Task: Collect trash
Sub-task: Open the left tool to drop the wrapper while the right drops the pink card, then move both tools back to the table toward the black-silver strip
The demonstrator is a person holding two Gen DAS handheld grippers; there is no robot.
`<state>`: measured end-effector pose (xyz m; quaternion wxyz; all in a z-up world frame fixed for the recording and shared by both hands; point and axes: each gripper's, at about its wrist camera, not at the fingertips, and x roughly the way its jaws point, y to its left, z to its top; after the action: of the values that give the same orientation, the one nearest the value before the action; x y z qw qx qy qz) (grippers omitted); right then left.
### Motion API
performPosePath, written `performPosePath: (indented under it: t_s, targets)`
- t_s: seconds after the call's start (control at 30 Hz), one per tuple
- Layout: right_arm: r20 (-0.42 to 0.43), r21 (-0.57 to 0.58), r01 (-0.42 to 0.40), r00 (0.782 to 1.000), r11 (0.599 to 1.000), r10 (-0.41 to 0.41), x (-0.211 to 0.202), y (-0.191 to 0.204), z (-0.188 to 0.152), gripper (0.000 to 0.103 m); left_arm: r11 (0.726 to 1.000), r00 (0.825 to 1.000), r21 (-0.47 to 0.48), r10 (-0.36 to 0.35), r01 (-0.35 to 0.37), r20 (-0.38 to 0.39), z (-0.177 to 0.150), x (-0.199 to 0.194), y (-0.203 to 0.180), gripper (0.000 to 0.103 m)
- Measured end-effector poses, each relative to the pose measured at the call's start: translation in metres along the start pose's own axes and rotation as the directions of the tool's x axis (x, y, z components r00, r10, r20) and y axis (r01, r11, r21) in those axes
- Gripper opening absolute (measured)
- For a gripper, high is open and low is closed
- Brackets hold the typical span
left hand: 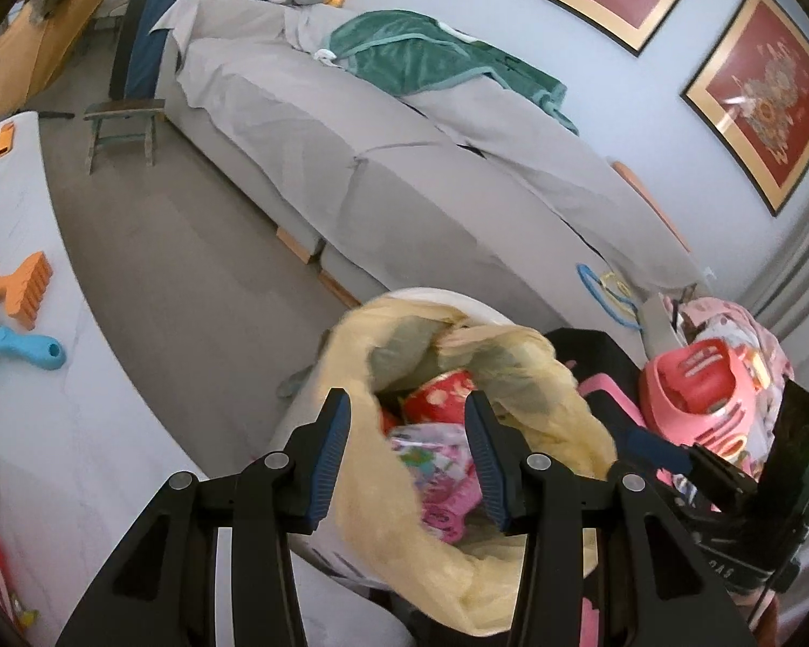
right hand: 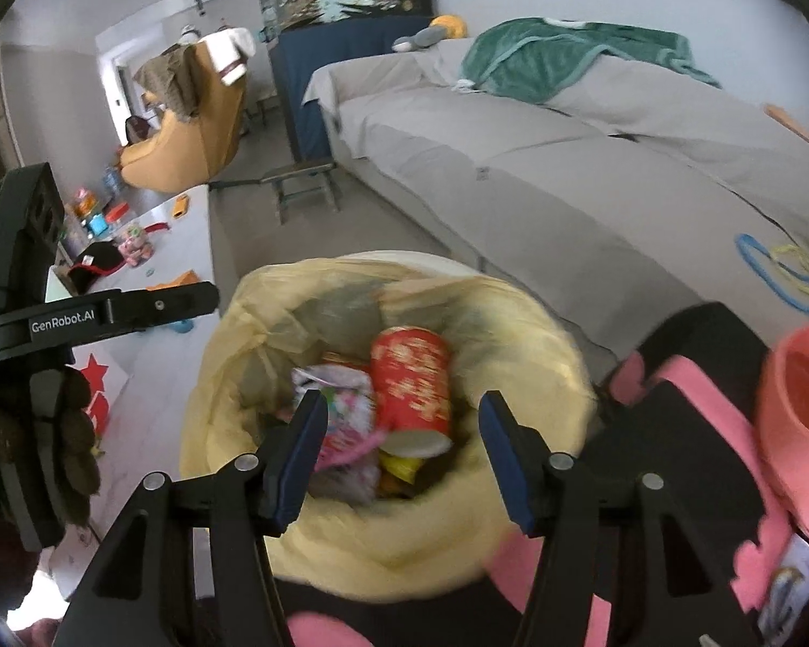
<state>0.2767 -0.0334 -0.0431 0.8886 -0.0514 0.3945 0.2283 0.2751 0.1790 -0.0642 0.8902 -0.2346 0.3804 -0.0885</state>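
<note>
Both grippers hang over the trash bin [right hand: 431, 261], a white bin lined with a yellow bag [right hand: 512, 323] whose rim folds out over the edge. The left gripper [left hand: 407, 455] stands with its blue-padded fingers [left hand: 331, 453] wide apart and nothing between them, poised over the bin's mouth. The right gripper [right hand: 399, 455] is spread just as wide and holds nothing either; through its gap the bin's contents show.

Inside the bag lies a red can [right hand: 412, 388] with gold print, tipped on its side with its open end toward six o'clock. Just beside it at nine o'clock sits a crumpled wrapper [right hand: 345, 404] in pink and white, touching the can. Something yellow peeks out under the can's end, too blurred to name.

At three o'clock from the bin stands a black stool or seat with pink foam pieces [right hand: 690, 377] on it, and a pink plastic toy [left hand: 696, 393] beyond that. At nine o'clock runs a white table [left hand: 54, 415] carrying an orange rake toy [left hand: 24, 288] and a blue scoop [left hand: 11, 348]. From twelve to two o'clock stretches a long grey sofa [right hand: 566, 172] with a green blanket [right hand: 566, 56] thrown over its back. A small wooden stool [right hand: 304, 183] stands on the floor near the sofa's far end.
</note>
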Motion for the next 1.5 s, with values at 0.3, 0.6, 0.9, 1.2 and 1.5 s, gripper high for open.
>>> performPosePath:
  t_s: [0.3,0.6,0.9,1.2,1.5]
  targets:
    - [0.067,-0.01,0.216,0.974,0.976,-0.215,-0.076,-0.043,-0.043,0.054,0.984,0.992,0.141,-0.099,0.11,-0.082,-0.022,0.014,-0.089,0.045]
    - [0.009,0.123,0.387,0.92,0.914,-0.391,-0.142,-0.125,-0.111,0.053,0.918,0.953,0.306,-0.184,0.254,-0.24,-0.072,0.041,-0.188,0.045]
    - [-0.059,0.361,0.301,0.952,0.883,-0.301,-0.163,-0.197,-0.178,0.053,0.869,0.916,0.376,-0.183,0.321,-0.358,-0.112,0.063,-0.235,0.045]
    - [0.026,0.333,0.319,0.937,0.887,-0.347,-0.152,-0.225,-0.147,0.036,0.867,0.914,0.394,-0.152,0.306,-0.377,-0.121,0.066,-0.243,0.045]
    - [-0.044,0.393,0.259,0.964,0.882,-0.263,-0.107,-0.257,-0.138,0.03,0.881,0.917,0.375,-0.14,0.287,-0.373,-0.116,0.063,-0.23,0.045]
